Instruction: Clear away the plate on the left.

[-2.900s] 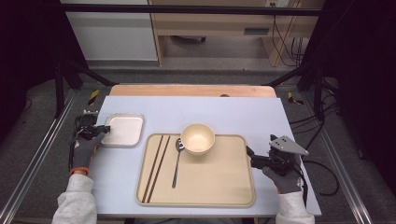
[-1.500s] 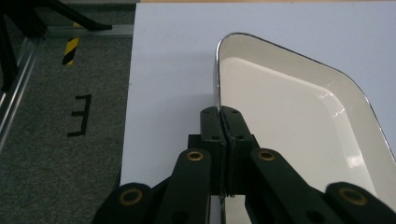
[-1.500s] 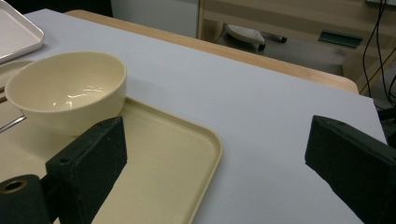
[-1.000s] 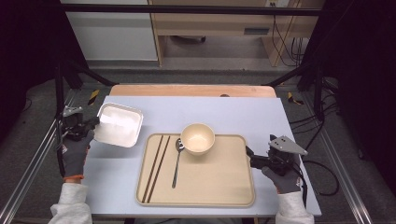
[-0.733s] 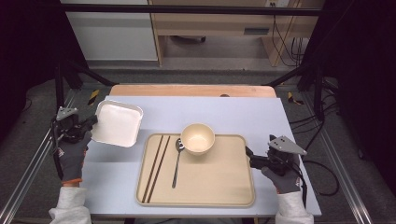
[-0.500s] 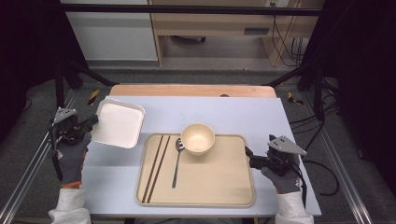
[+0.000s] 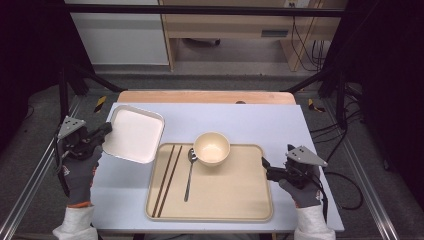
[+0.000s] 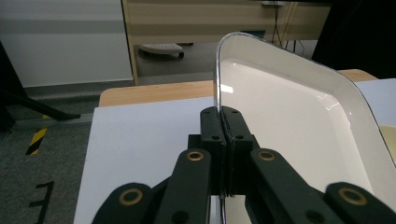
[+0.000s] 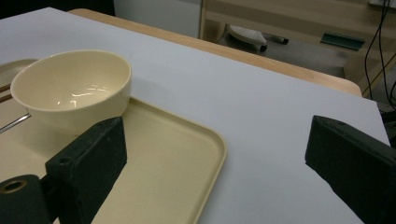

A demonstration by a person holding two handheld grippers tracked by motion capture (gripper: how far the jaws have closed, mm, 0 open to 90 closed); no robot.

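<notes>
Your left gripper has its jaws clamped tight on the thin rim of the white dish, gripping it at the middle of its left edge. In the left gripper view the black jaws meet with only the rim between them, and the dish tilts up and away from the desk. It sits over the desk's far-left corner, its near-right corner just beside the far-left corner of the tray. Pinching the rim rather than the flat floor gives you the only thin lip the jaws can close on, which is likely why you hold it there.

Your right gripper rests at the tray's right edge with its jaws spread wide and holding nothing; in the right gripper view the tray's raised lip runs between them, so you look set to steady or take that edge.

The dish is a shallow rounded square, glossy and smooth, probably plastic or melamine. The tray is matte beige with rounded corners and a low rim. On it stand a smooth cream bowl at the far edge, a metal spoon just left of the bowl, and two dark slim chopsticks along the left side.
</notes>
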